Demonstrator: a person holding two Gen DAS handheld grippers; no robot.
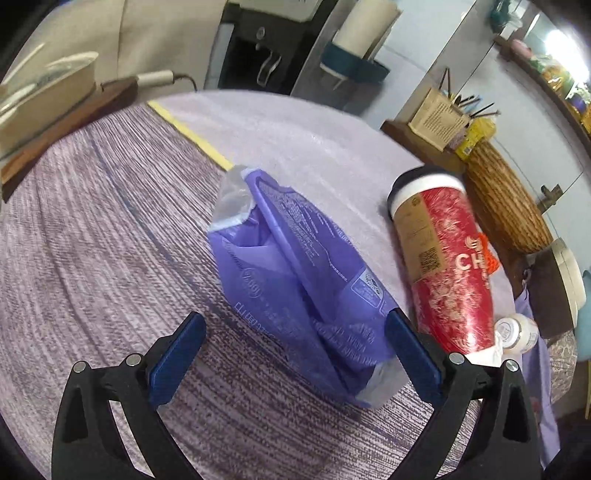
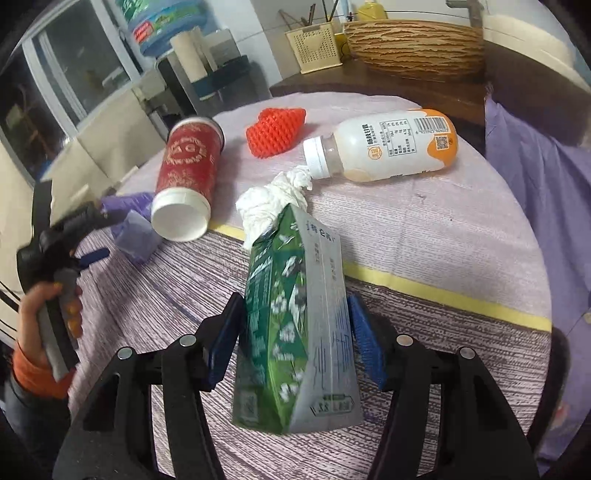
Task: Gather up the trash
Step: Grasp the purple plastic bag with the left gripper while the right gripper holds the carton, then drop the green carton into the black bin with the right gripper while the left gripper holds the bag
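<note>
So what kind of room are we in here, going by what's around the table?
Probably a home kitchen or dining corner: a water dispenser bottle, a chopstick holder and a woven basket stand behind the cloth-covered table.

There are two grippers, the left gripper (image 1: 291, 352) and the right gripper (image 2: 293, 341). Between the right one's fingers is one green carton (image 2: 295, 332). Past it lie one white tissue wad (image 2: 273, 199), one milk bottle (image 2: 384, 147), one orange net (image 2: 275, 127) and one red cup (image 2: 186, 173). One purple bag (image 1: 299, 280) sits between the left one's fingers.
</note>
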